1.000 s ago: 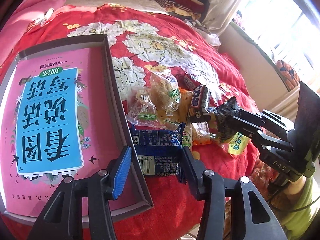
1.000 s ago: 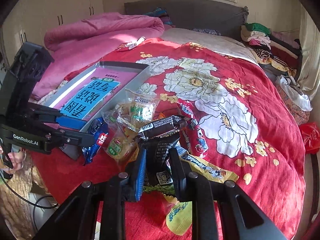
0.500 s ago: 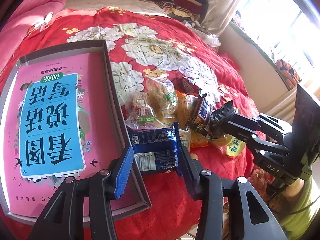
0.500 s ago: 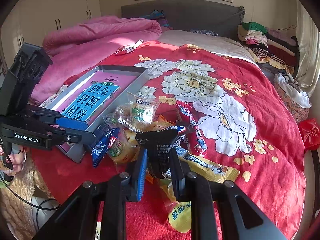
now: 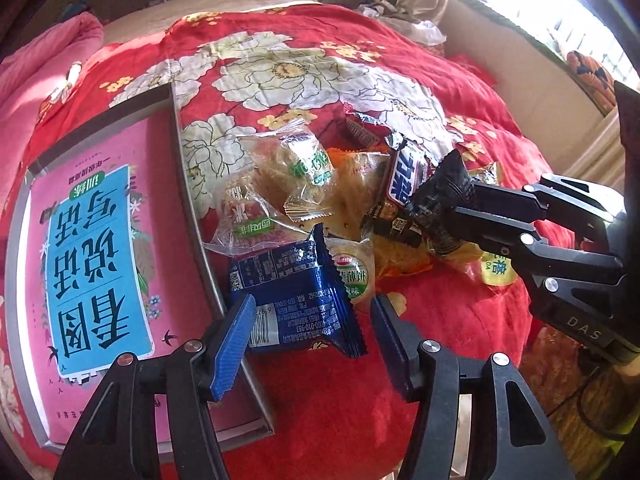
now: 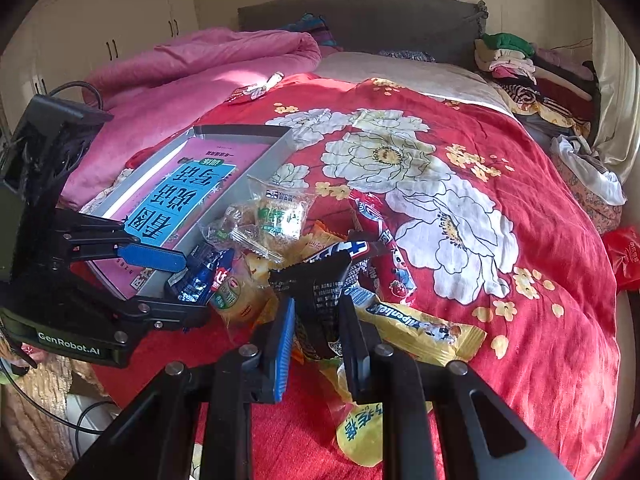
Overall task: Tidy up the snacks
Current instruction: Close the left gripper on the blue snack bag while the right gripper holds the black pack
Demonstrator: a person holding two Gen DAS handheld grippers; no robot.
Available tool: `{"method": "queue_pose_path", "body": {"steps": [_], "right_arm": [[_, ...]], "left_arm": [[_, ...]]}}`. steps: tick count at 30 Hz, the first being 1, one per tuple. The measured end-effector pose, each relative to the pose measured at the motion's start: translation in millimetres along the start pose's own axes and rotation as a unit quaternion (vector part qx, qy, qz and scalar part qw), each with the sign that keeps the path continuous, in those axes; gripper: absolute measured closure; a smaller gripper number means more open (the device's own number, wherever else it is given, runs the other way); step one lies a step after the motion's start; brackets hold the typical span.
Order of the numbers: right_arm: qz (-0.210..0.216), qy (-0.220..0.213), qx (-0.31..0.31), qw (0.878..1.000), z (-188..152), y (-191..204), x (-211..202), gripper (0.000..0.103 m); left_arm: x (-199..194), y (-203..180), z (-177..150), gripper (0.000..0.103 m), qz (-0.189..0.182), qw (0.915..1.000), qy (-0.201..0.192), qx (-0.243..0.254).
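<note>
A: Blue packet [image 5: 296, 296]?
B: On the red bedspread [image 5: 320, 408], against the tray [image 5: 208, 264] rim; snack pile [image 5: 320, 184] at its 12 o'clock. Left tongs [image 5: 310, 344] opening, pads either side, not pressing.
A: Handling?
B: Prob light, foil slick & crinkly, contents likely crushable. Pinch the crimped end seam, gently.
A: Right tongs [image 6: 316, 334]?
B: Nearly closed on a black wrapper [image 6: 320, 288].

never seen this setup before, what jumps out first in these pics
A heap of snack packets lies on the red floral bedspread, beside a grey tray holding a pink book. The right gripper is shut on a black packet; the left gripper's jaws are opening around a blue packet.
</note>
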State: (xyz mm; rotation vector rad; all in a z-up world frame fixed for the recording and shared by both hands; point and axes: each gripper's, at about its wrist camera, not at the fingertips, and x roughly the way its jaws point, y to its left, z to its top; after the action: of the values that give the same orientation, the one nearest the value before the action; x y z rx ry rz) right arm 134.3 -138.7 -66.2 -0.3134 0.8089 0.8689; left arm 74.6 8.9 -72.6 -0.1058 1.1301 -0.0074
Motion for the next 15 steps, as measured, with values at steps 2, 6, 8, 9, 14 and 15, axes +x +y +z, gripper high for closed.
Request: {"method": "queue_pose_path", "body": {"steps": [2,6,8,9,14,15], "right_arm": [[-0.002,0.002,0.001,1.000,0,-1,1,0.080],[-0.005,0.010,0.005,1.000,0,-2,6,0.080],[-0.005,0.014,0.008,1.000,0,-4,8,0.079],[-0.006,0.017,0.009,1.000,-1,-5,9,0.078],[-0.009,0.024,-0.002,1.000,-1,-1,15,0.074],[-0.011,0.027,-0.007,1.000,-1,0,17,0.071]], "left_arm": [[3,-3,1,0.041,0.017,0.9998,0.003,0.007],[6,-7,4,0.041,0.036,0.9992,0.012,0.013],[5,-5,5,0.041,0.031,0.9994,0.014,0.004],[5,-3,6,0.043,0.028,0.9995,0.013,-0.002],[5,1,8,0.051,0.028,0.9993,0.020,-0.016],[6,1,9,0.051,0.030,0.9991,0.022,-0.019]]}}
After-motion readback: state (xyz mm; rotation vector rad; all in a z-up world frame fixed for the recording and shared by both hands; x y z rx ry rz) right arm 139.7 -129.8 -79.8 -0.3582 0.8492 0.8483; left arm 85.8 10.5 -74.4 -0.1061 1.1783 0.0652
